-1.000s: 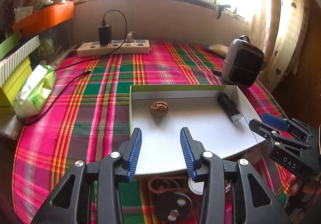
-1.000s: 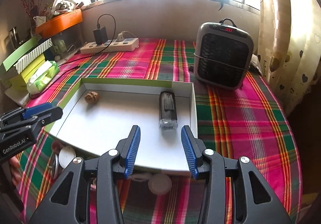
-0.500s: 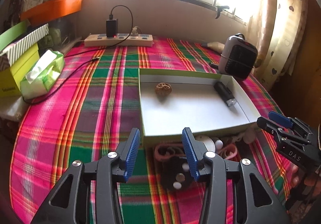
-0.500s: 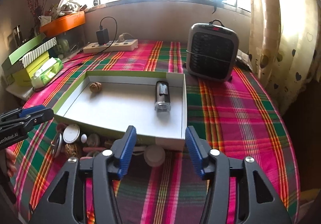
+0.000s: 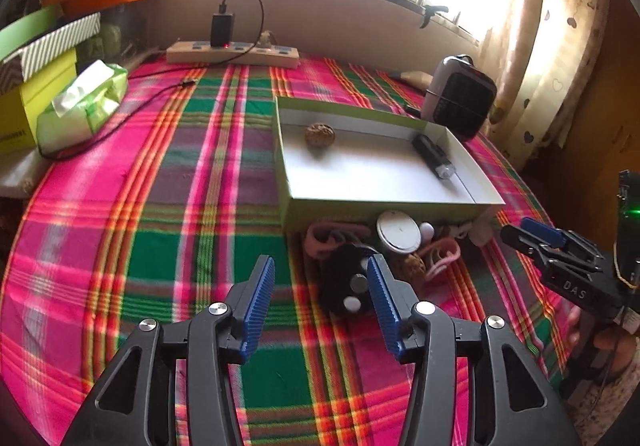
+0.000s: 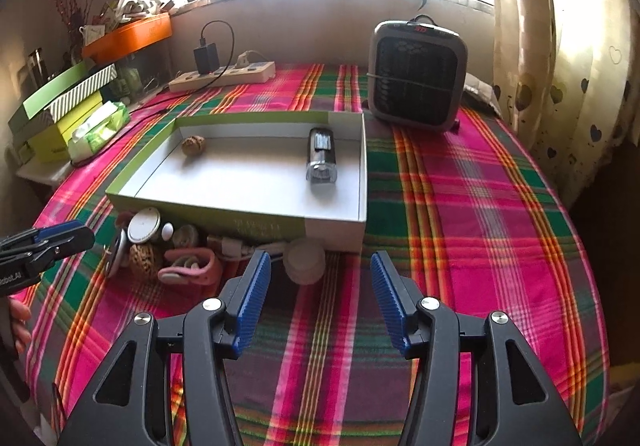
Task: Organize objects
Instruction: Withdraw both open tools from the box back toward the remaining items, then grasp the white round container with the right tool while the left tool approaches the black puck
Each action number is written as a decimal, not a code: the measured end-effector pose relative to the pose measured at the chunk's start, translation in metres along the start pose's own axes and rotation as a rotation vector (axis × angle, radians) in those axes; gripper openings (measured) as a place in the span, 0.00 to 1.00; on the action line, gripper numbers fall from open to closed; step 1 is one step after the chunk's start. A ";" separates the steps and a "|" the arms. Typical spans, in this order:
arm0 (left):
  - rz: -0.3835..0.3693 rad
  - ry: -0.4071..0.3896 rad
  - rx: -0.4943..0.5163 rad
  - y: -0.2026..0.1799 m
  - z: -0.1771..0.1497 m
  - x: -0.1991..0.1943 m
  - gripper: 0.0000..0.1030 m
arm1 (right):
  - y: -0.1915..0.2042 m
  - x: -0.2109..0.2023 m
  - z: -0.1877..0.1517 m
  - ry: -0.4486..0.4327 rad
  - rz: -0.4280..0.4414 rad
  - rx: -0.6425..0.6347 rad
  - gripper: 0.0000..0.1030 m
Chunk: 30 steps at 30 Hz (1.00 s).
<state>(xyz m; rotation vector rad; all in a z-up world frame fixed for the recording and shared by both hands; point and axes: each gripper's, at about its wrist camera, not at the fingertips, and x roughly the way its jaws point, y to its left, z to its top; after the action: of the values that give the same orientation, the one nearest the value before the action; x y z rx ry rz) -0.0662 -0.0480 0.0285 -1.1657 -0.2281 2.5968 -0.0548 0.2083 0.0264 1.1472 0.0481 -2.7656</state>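
Left gripper [image 5: 320, 298], fingers opening on nothing, is nearing the black object [image 5: 346, 286] beside the box [image 5: 384, 212]. Right gripper [image 6: 320, 298] is hovering released, empty. Straddling squarely before clenching should be helping.

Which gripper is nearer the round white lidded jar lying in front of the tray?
Right. The right gripper has the jar just ahead between its open fingers; the left gripper, jaws opening, is beside the black object.

heater [image 6: 416, 80] | power strip [image 5: 232, 53] | tissue pack [image 5: 84, 106] | plaid cloth [image 5: 160, 206]
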 end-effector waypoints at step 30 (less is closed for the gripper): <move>-0.029 0.065 0.026 -0.008 -0.007 0.022 0.48 | 0.003 0.037 0.002 0.107 -0.032 -0.046 0.59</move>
<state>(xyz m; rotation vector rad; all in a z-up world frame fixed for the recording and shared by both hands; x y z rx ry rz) -0.0738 -0.0332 0.0101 -1.2262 -0.1955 2.5252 -0.0817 0.2007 0.0017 1.2924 0.1426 -2.7124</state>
